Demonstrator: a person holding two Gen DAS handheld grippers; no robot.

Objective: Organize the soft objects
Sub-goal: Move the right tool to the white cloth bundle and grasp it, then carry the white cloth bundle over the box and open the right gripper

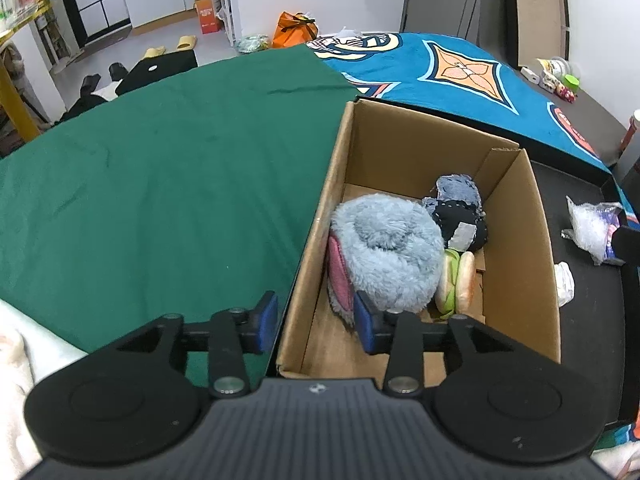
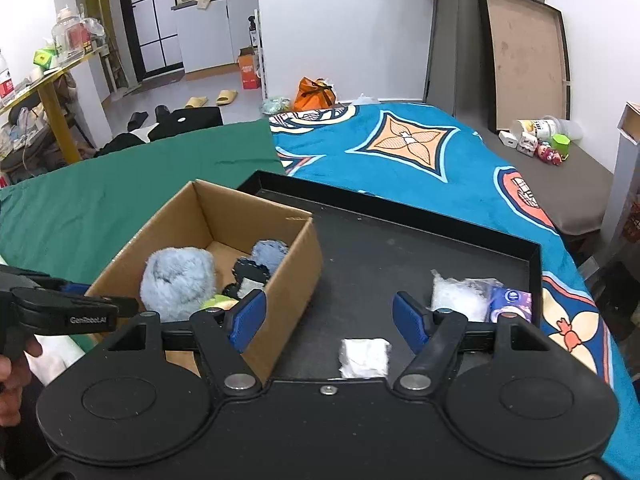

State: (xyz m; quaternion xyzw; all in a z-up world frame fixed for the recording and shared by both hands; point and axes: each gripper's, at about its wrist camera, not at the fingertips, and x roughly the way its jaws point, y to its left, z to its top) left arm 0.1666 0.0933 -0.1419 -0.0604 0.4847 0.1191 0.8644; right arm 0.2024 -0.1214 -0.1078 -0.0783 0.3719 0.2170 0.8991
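Note:
A cardboard box [image 1: 516,248] [image 2: 296,264] stands on a black tray [image 2: 400,248]. Inside lie a fluffy blue plush [image 1: 388,248] [image 2: 178,278], a dark patched plush [image 1: 460,216] [image 2: 256,268] and a burger toy [image 1: 456,280]. My left gripper [image 1: 316,320] is open and empty, straddling the box's near left wall, one finger inside by the blue plush. My right gripper [image 2: 328,316] is open and empty above the tray, just right of the box. A white soft wad [image 2: 364,358] lies on the tray between its fingers. A clear crinkled bag [image 2: 460,300] and a blue packet [image 2: 512,304] lie further right.
A green cloth [image 1: 160,184] covers the surface left of the box, and a blue patterned blanket [image 2: 420,152] lies behind the tray. Small toys and a jar [image 2: 540,140] sit at the far right. The left gripper shows in the right wrist view [image 2: 60,312].

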